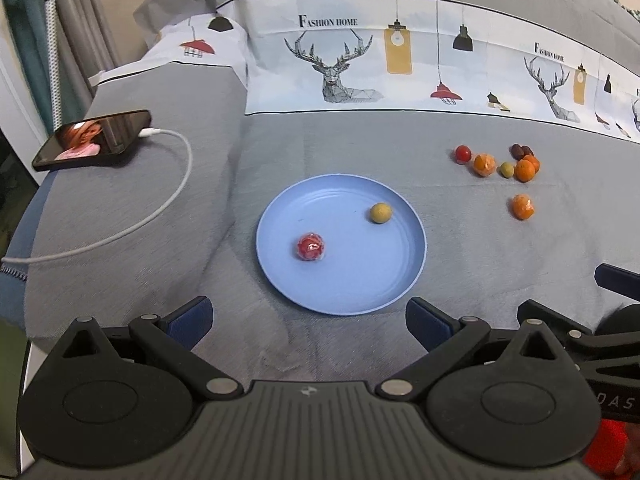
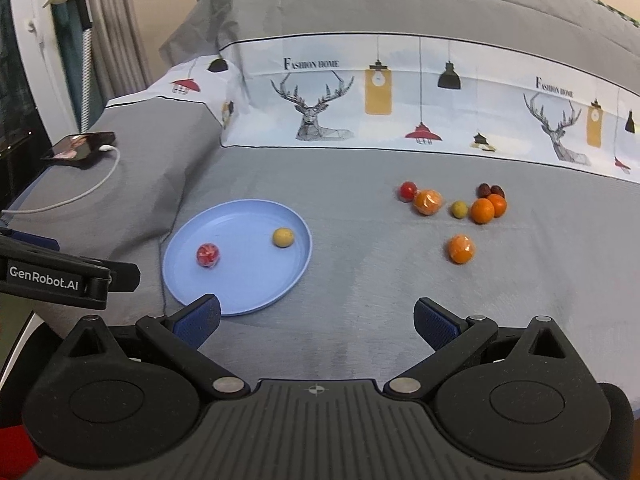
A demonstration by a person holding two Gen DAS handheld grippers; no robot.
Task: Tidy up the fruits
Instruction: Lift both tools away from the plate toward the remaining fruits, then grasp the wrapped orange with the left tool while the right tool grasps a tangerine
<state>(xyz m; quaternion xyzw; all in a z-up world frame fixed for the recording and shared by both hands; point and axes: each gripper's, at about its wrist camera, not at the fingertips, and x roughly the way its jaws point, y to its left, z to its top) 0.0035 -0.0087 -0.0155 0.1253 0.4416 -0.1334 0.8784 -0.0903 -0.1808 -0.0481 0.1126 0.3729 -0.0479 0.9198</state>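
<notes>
A blue plate (image 1: 360, 292) (image 2: 256, 296) lies on the grey bedcover and holds a wrapped red fruit (image 1: 310, 247) (image 2: 208, 255) and a yellow-green fruit (image 1: 380, 213) (image 2: 283, 237). To its right lies a cluster: a red tomato (image 1: 463, 153) (image 2: 407, 191), wrapped oranges (image 1: 484, 165) (image 2: 428, 202), a small green fruit (image 1: 507, 169) (image 2: 459, 209), bare oranges (image 1: 525, 170) (image 2: 482, 211) and dark dates (image 1: 519, 151) (image 2: 490, 190). One wrapped orange (image 1: 523, 206) (image 2: 461, 249) lies apart, nearer. My left gripper (image 1: 308, 320) is open and empty before the plate. My right gripper (image 2: 316, 318) is open and empty.
A phone (image 1: 94, 140) (image 2: 80, 148) with a white charging cable (image 1: 168, 200) lies on a raised fold at the left. A printed deer-pattern band (image 1: 348, 68) crosses the bedding behind. Curtains hang at the far left. The bed edge runs along the left.
</notes>
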